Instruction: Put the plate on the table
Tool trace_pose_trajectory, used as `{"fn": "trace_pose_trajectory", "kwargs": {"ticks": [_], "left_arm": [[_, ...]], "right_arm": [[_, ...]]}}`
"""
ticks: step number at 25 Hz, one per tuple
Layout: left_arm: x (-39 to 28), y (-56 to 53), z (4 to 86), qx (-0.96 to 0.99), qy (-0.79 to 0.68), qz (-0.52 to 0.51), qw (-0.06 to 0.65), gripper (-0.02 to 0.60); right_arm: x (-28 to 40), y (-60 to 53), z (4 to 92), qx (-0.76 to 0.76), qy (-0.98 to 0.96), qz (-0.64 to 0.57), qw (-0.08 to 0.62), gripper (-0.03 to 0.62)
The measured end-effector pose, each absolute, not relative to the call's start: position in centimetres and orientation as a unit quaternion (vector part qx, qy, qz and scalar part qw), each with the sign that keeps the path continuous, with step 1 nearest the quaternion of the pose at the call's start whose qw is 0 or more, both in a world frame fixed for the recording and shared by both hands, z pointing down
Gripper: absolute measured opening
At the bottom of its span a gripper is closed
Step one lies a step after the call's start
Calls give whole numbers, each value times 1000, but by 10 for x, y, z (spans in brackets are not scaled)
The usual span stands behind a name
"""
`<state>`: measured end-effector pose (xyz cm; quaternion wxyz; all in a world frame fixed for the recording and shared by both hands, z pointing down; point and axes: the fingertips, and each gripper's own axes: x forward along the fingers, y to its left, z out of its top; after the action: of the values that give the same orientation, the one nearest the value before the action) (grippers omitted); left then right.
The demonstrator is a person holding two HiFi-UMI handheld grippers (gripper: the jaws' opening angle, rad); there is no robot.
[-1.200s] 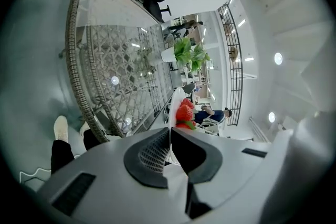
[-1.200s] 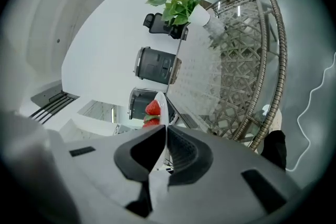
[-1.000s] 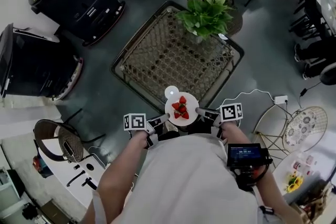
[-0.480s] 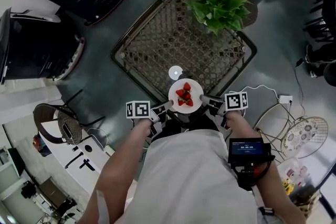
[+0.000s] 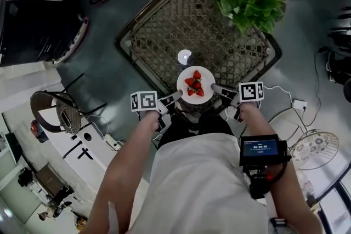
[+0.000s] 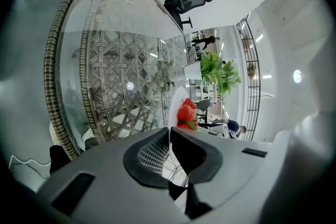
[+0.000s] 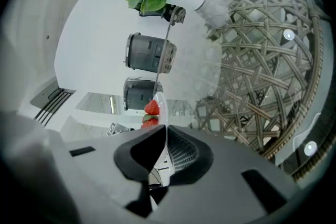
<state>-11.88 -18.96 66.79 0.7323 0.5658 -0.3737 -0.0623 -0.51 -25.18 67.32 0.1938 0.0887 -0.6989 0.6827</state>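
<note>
Forward, left hand-held gripper and right hand-held gripper pinching plate.

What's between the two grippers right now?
A white plate of strawberries, rim clamped by the left gripper and right gripper; the head view shows it.

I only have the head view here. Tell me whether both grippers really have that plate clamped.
Observer: Yes for the left. In the left gripper view, the left gripper has its jaws shut on the rim of the white plate.
Operator: Now report the right one.
Observer: In its own view, the right gripper pinches the opposite rim, with its jaws shut on it.
Operator: Describe the table surface for me.
Observer: The gripper views show a clear glass top over the woven table, and it reflects the room.
</note>
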Motion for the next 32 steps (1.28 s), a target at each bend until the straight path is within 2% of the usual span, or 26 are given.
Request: {"fn": "trace_pose_trajectory", "kwargs": {"ticks": [17,32], "left_arm": [[-123,-288,726,527,-401,-58,747,12],[-124,-305,724,539,-409,-50,735,12]], "right_arm": [[-15,-357,721,100,-711,663,214,17],[-16,-371,724,99,-720,655,209,18]]}}
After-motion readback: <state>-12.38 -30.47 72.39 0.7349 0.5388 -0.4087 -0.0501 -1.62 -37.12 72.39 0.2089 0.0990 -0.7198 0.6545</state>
